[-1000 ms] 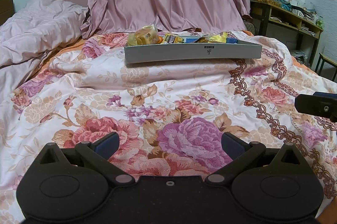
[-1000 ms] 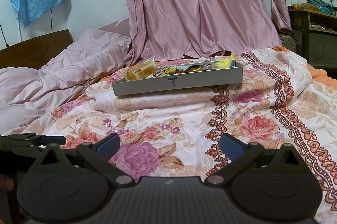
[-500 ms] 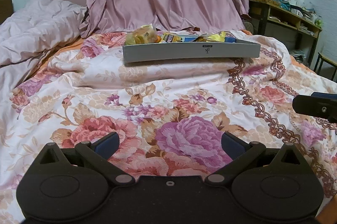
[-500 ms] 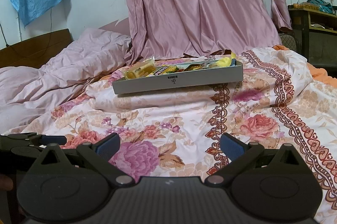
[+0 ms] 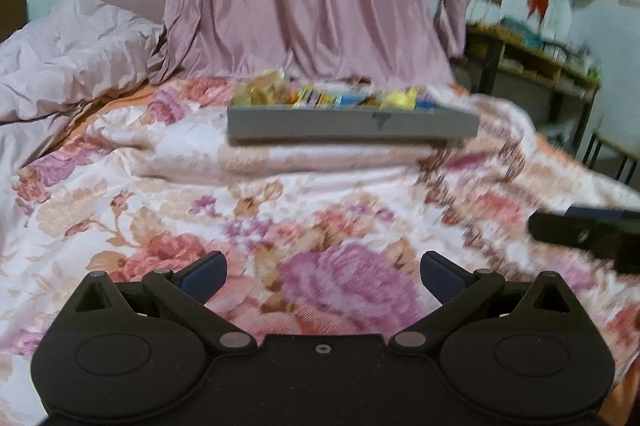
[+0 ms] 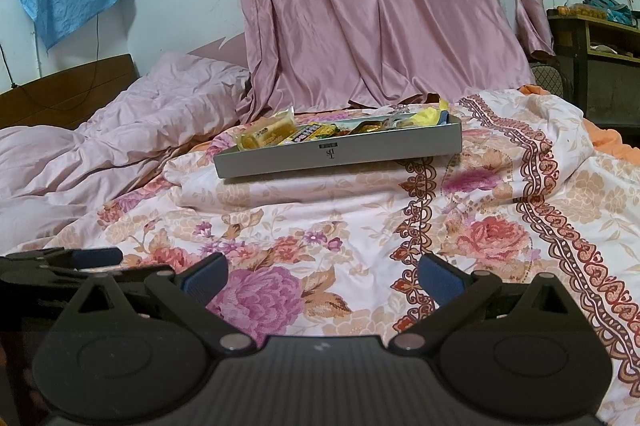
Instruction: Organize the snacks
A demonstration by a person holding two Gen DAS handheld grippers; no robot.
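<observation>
The grey tray (image 6: 338, 156) sat in the upper middle of the right wrist frame, resting on a soft fold of the floral quilt (image 6: 360, 226), with the snacks (image 6: 320, 132) heaped inside it in crinkly wrappers. Both claws hung low over the quilt, well apart from the tray. The left gripper (image 5: 322, 272) had its jaws spread wide and held nothing; the right gripper (image 6: 322, 274) was likewise spread and empty. The main risk looked to be the bedding: the tray had no firm footing, so a push on its rim could tip it and spill the packets. The wrappers looked slick and lay overlapping, so a pinch might slide off or drag a neighbour along. The left wrist frame was smeared with blur, which made aiming from that side unsure
</observation>
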